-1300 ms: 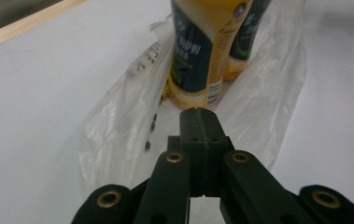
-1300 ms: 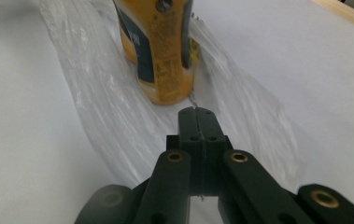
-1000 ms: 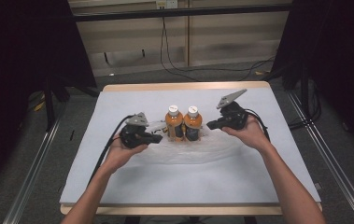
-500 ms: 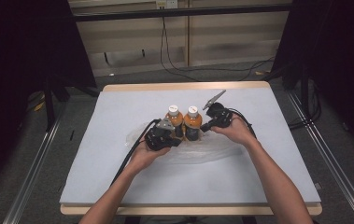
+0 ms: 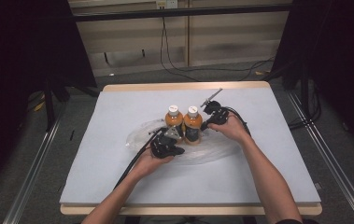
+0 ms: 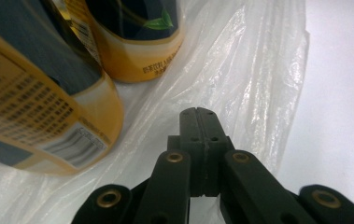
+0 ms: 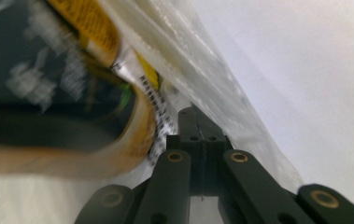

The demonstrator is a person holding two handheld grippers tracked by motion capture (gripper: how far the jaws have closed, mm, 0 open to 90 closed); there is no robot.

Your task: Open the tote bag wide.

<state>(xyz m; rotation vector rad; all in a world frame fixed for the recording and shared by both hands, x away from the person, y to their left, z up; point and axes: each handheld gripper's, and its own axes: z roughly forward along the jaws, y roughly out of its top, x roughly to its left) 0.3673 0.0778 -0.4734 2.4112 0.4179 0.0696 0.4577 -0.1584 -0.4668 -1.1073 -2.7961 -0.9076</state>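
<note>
We hold the left hand-held gripper (image 6: 198, 116) and right hand-held gripper (image 7: 194, 116) clenched with nothing between the jaws, low beside two orange bottles (image 5: 184, 125) standing on a clear plastic bag (image 6: 240, 70) mid-table (image 5: 118, 107). A nudge could topple them, we judge. The label print is too small to read.

Counting items on the bench (image 5: 118, 186): two bottles of orange drink are standing side by side, left bottle (image 5: 174, 124) and right bottle (image 5: 192, 125). One clear plastic bag (image 5: 212, 151) is lying under them. Two hand-held grippers are showing, left gripper (image 5: 180, 150) and right gripper (image 5: 203, 126).
</note>
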